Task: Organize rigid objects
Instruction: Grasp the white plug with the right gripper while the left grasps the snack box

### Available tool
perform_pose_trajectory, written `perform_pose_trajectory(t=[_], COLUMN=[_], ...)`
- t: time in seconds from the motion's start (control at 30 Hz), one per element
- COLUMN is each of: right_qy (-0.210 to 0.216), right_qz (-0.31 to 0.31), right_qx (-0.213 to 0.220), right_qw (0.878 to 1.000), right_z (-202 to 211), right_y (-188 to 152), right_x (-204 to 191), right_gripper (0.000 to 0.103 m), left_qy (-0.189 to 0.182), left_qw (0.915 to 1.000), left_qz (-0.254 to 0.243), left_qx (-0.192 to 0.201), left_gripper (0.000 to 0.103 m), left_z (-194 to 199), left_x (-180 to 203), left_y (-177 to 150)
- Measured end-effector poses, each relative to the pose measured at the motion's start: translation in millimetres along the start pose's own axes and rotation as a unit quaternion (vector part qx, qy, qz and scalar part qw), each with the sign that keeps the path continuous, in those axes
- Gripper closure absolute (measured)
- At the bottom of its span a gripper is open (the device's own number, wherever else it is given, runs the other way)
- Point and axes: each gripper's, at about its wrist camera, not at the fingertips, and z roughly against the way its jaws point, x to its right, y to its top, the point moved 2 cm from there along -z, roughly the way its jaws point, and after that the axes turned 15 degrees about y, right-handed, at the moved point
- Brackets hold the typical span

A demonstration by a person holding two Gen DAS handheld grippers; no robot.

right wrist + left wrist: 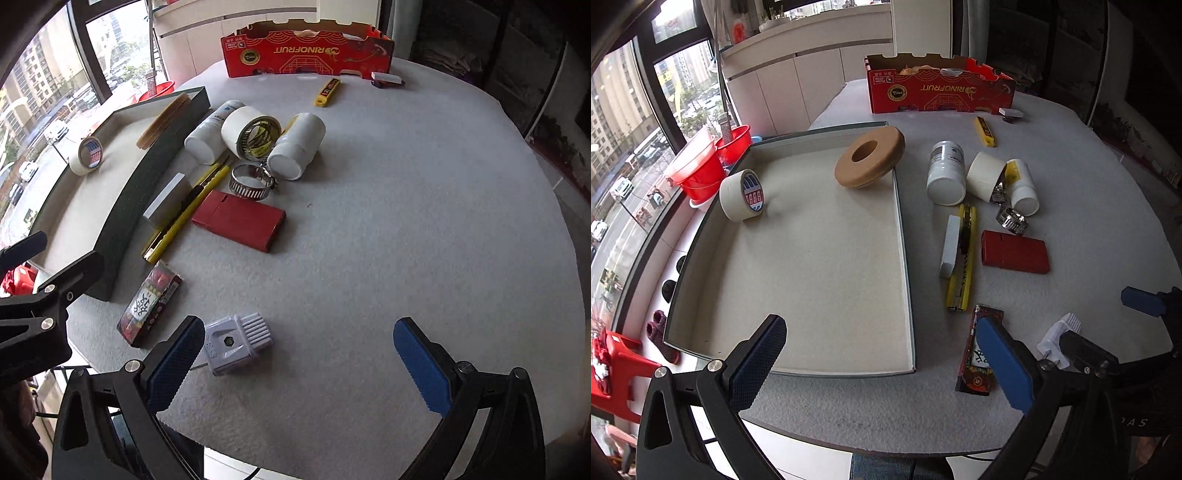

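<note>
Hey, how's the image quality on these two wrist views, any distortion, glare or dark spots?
Left wrist view: strong fisheye bending, the tray edges curve; daylight from the window at left, right background dark, corners vignetted black. Right wrist view: same barrel distortion, table evenly lit with soft shadows, slight shine on the metal hose clamp; the open right gripper looks sharp.

red buckets (701, 173), red stool (617, 380)

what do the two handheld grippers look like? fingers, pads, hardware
Both match: the left gripper and right gripper have matte black angular finger arms with triangular cut-outs and silver screws at the joints. The fingers end in blue rubbery pads, cross-hatched on the face and ribbed along the edge. No cables or sleeves are visible.
</note>
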Motion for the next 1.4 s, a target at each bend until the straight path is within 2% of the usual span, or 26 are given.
perform_pose_trajectory(t=[0.13,0.3,0.37,0.47,0.73,0.83,0.93,1.07,1.2,1.3,1.33,1.4], right_qy=[0.006,0.018,0.028,0.025,-0.009,-0.018,-0.014,-0.019,-0.016,-0.008,-0.004,0.000], right_qz=[0.071,0.092,0.085,0.080,0.001,-0.016,-0.023,-0.018,-0.021,-0.031,-0.037,-0.046], right_qx=[-0.003,-0.020,-0.025,-0.015,-0.011,-0.005,0.000,0.005,0.007,0.007,0.008,0.013], right_qw=[0.997,0.995,0.996,0.996,1.000,1.000,1.000,1.000,1.000,0.999,0.999,0.999], right_z=[-8,-25,-29,-21,8,17,21,21,21,23,25,29], right_y=[-6,-9,-11,-12,-24,-32,-35,-35,-35,-35,-36,-35], right_x=[-21,-31,-31,-28,33,47,53,51,53,55,57,60], right_gripper=[0.000,0.001,0.011,0.044,0.043,0.043,0.043,0.043,0.043,0.043,0.043,0.043], left_qy=[0.003,-0.008,-0.013,-0.026,-0.058,-0.048,-0.047,-0.070,-0.069,-0.070,-0.070,-0.075], left_qw=[1.0000,0.9999,0.9997,0.9987,0.9942,0.9936,0.9932,0.9939,0.9939,0.9920,0.9920,0.9919], left_qz=[0.008,0.000,-0.016,-0.038,-0.091,-0.102,-0.099,-0.067,-0.067,-0.072,-0.072,-0.079], left_qx=[-0.004,0.007,0.012,0.019,-0.003,-0.013,-0.040,-0.052,-0.054,-0.077,-0.077,-0.064], left_gripper=[0.000,0.000,0.000,0.000,0.000,0.000,0.000,0.000,0.000,0.001,0.007,0.026], left_z=[3,12,15,20,18,9,-8,-16,-16,-16,-14,-4], left_x=[-14,-13,-3,15,82,101,106,99,101,103,103,107], left_y=[-11,-13,-11,-7,-11,-13,-16,-11,-13,-12,-12,-13])
